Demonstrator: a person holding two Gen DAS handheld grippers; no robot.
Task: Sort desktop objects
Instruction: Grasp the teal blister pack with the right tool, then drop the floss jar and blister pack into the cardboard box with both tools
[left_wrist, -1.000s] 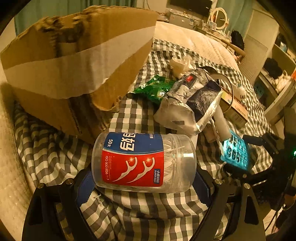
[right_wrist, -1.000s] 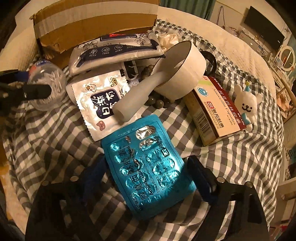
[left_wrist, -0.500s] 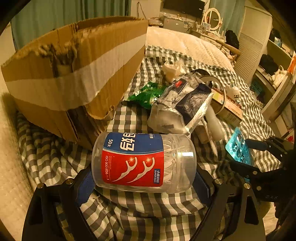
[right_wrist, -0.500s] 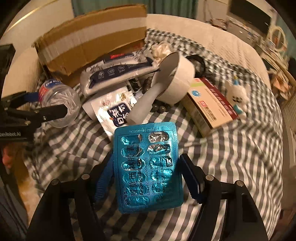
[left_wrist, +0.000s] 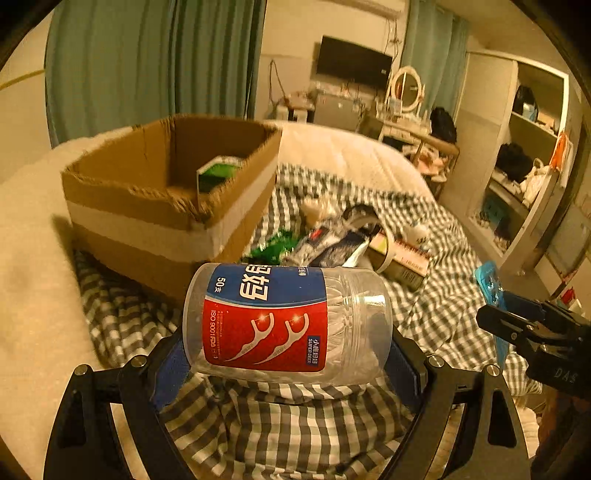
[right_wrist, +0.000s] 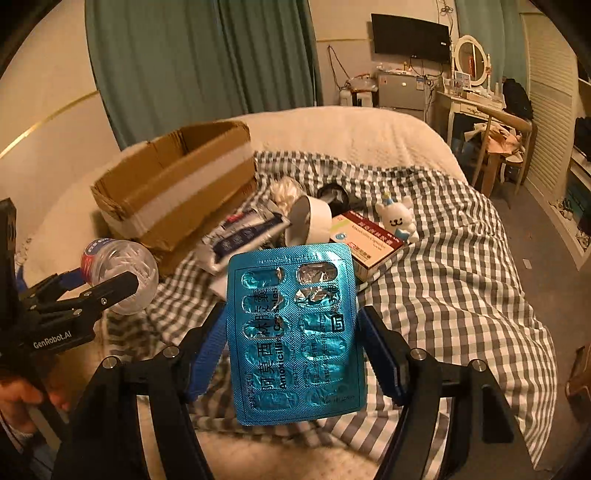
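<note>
Two hand-held tools hang above a bed covered with a grey checked cloth (right_wrist: 461, 266), each carrying one item, with an open cardboard box (left_wrist: 170, 199) as the landmark for everything else

The left tool (left_wrist: 288, 350) holds a clear floss-pick jar (left_wrist: 284, 321) on its side, its two fingers pressed against the jar's ends. The jar is lifted clear of the cloth, in front of the box and a little below its rim. The right view shows the same jar (right_wrist: 118, 273) held in the air just in front of the box's near corner

The right tool (right_wrist: 295, 347) grips a blue pill blister (right_wrist: 295, 336) by its long edges, the card standing almost upright and off the cloth, to the right of the box and well apart from it. Several pockets near the top of the card are already burst open

Inside the box something green and white (left_wrist: 218, 173) leans against the far wall. Just right of the box lies a loose heap: wipes packets (right_wrist: 243, 236), a white cup (right_wrist: 310, 221), a medicine carton (right_wrist: 365, 243) and a small white bear toy (right_wrist: 397, 221)

The step in hand appears to be carrying both picked items to the box. Next, the left tool probably needs to rise over the torn front rim, move above the box's hollow and spread its fingers so the jar drops in. The blister has further to travel and is light, so it may flutter or catch on the rim unless let go well inside
</note>
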